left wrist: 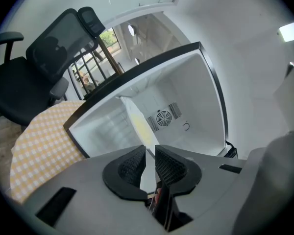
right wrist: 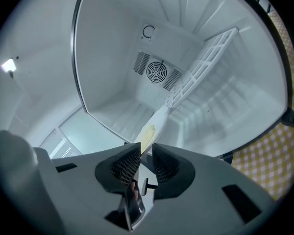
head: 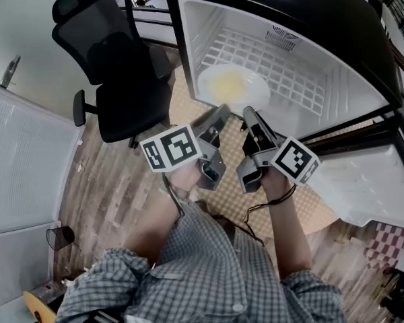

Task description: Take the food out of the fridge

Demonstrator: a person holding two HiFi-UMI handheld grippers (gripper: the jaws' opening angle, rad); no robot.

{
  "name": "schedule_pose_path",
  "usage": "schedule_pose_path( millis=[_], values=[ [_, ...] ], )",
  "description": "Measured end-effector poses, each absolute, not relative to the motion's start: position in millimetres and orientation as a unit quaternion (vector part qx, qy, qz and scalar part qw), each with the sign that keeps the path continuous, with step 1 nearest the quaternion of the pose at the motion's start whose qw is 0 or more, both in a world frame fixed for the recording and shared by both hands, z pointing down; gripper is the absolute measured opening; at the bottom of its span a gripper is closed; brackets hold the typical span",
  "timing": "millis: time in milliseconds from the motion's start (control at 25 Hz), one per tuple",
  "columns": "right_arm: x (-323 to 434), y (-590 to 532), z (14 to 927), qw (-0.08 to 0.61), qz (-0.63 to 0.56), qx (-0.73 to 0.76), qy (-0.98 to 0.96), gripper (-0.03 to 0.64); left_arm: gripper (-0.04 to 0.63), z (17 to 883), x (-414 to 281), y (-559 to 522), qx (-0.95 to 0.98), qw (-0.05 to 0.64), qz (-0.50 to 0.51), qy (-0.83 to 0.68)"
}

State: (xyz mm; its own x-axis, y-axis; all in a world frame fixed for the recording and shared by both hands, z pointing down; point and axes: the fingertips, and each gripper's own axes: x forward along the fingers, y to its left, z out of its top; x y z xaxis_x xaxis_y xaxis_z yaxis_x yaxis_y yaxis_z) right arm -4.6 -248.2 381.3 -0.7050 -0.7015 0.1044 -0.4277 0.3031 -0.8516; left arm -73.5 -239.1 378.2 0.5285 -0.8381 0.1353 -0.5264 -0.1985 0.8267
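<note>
The white round plate [head: 232, 85] carrying pale yellow food [head: 226, 83] lies on the white wire shelf [head: 293, 73] inside the open black fridge [head: 202, 25], towards the shelf's front edge. In both gripper views it shows edge-on, with its near rim running in between the jaws.

The left gripper [head: 221, 110] has its jaws drawn close on the rim of the plate [left wrist: 137, 121], with only a thin gap that the rim fills. The right gripper [head: 248, 114] is closed on the rim of the plate [right wrist: 154, 124] in the same way, just beside the left one. I judge the grasp made and the taking-out barely under way. The plate is over the shelf and inside the cabinet, so it has yet to be drawn clear of the opening and set down somewhere.

Both forearms reach forward side by side from the checked shirt. The grippers are held nearly level and point into the fridge, their marker cubes facing up. A black office chair [head: 121, 66] stands left of the fridge, and a yellow checked mat [head: 188, 110] lies beneath it.
</note>
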Motion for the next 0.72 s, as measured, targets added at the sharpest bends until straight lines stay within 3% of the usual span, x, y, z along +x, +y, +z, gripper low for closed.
schedule_pose_path(
  millis=[720],
  values=[
    [-57, -194, 446, 0.044, -0.516, -0.286, 0.806, 0.067, 0.069, 443, -122, -175, 0.713, 0.445, -0.134, -0.524]
  ],
)
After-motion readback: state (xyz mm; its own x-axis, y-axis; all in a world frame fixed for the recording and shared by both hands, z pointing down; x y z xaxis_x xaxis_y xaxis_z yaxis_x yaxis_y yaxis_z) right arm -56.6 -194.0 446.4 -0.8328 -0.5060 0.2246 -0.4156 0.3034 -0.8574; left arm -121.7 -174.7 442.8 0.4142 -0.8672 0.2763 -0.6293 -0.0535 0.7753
